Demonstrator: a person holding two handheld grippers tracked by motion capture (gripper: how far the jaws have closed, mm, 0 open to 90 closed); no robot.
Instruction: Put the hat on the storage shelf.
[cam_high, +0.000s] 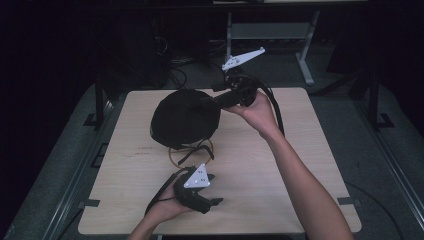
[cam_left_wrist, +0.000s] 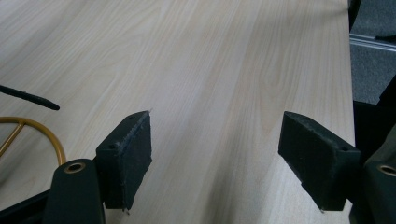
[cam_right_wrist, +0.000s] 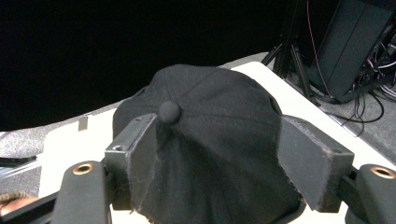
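Note:
A black cap (cam_high: 185, 117) with a top button (cam_right_wrist: 169, 112) sits on a gold wire stand (cam_high: 191, 150) at the middle of the wooden table (cam_high: 300, 170). My right gripper (cam_high: 212, 102) reaches the cap from the right. It is open, with its jaws on either side of the cap's crown (cam_right_wrist: 217, 154) in the right gripper view. My left gripper (cam_high: 216, 189) is held low near the front edge, pointing right. It is open over bare wood (cam_left_wrist: 215, 154), with nothing between the jaws. The stand's gold ring (cam_left_wrist: 28, 128) and a black strap end (cam_left_wrist: 28, 95) lie to its left.
A metal desk frame (cam_high: 305, 65) and loose cables (cam_high: 175, 65) stand on the floor behind the table. Black equipment (cam_right_wrist: 355, 42) with wires sits beyond the table's far corner. The table's right half is bare wood.

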